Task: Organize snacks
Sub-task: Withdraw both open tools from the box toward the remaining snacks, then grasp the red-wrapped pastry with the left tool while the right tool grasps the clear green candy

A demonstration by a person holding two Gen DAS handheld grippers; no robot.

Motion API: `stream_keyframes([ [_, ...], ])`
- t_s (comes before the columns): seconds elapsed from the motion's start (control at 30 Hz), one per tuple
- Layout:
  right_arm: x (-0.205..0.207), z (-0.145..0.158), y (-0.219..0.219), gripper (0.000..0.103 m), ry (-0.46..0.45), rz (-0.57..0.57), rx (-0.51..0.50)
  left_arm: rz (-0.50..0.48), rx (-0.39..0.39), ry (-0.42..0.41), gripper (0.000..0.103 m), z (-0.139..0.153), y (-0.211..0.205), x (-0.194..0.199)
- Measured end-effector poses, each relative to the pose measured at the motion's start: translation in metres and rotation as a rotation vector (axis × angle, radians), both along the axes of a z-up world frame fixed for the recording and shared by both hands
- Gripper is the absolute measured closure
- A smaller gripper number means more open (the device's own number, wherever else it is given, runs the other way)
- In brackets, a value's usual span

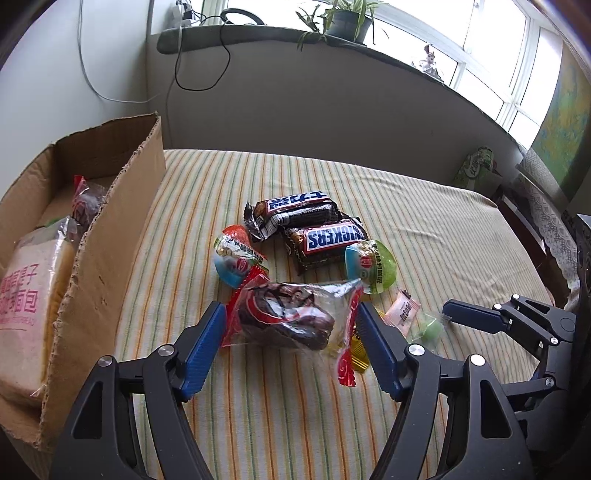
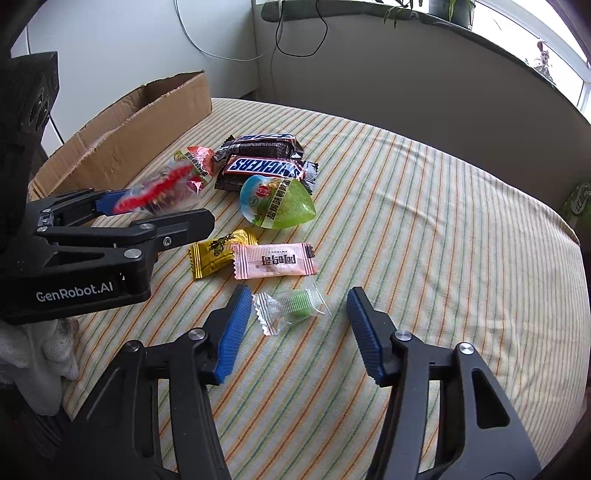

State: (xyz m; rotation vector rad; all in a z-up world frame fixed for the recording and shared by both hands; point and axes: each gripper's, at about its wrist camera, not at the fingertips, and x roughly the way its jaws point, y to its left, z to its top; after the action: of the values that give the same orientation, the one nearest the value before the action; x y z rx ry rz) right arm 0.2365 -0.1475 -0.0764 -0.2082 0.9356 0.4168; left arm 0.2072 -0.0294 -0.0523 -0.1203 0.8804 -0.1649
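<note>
A dark cake in a clear and red wrapper (image 1: 284,321) lies between the blue pads of my left gripper (image 1: 291,312), which is open; the wrapper's edges brush both pads. In the right wrist view this pack (image 2: 159,192) looks blurred inside the left gripper (image 2: 173,206). My right gripper (image 2: 298,292) is open around a green candy in a clear wrapper (image 2: 295,306), its pads apart from it. Beyond lie Snickers bars (image 1: 332,236), a green egg pack (image 2: 277,203), a red and blue egg pack (image 1: 236,254), a pink candy (image 2: 275,260) and a yellow candy (image 2: 218,254).
A cardboard box (image 1: 110,240) stands open at the left on the striped cloth (image 2: 424,240), holding a bread pack (image 1: 26,314) and a red-wrapped pack (image 1: 85,203). A grey wall and a sill with a plant (image 1: 347,22) rise behind. A white-gloved hand (image 2: 48,350) holds the left gripper.
</note>
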Motion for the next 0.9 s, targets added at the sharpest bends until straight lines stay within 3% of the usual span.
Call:
stream_keyframes([
  [0.1,0.0,0.0,0.0,0.059,-0.008,-0.004,-0.009,-0.004,-0.023,0.021,0.036,-0.002,0.005,0.003],
  [0.27,0.001,0.001,-0.006,0.067,-0.009,-0.02,0.011,-0.004,-0.032,0.018,0.062,-0.002,0.008,0.001],
  [0.37,-0.001,0.002,-0.008,0.071,-0.015,-0.024,0.01,-0.006,-0.033,0.016,0.069,-0.002,0.007,0.0],
  [0.5,-0.002,0.003,-0.012,0.077,-0.016,-0.031,0.02,-0.011,-0.04,0.005,0.072,-0.001,0.008,0.0],
  [0.9,-0.012,0.006,-0.022,0.079,-0.033,-0.043,0.038,-0.014,-0.054,-0.031,0.074,0.004,0.009,-0.005],
])
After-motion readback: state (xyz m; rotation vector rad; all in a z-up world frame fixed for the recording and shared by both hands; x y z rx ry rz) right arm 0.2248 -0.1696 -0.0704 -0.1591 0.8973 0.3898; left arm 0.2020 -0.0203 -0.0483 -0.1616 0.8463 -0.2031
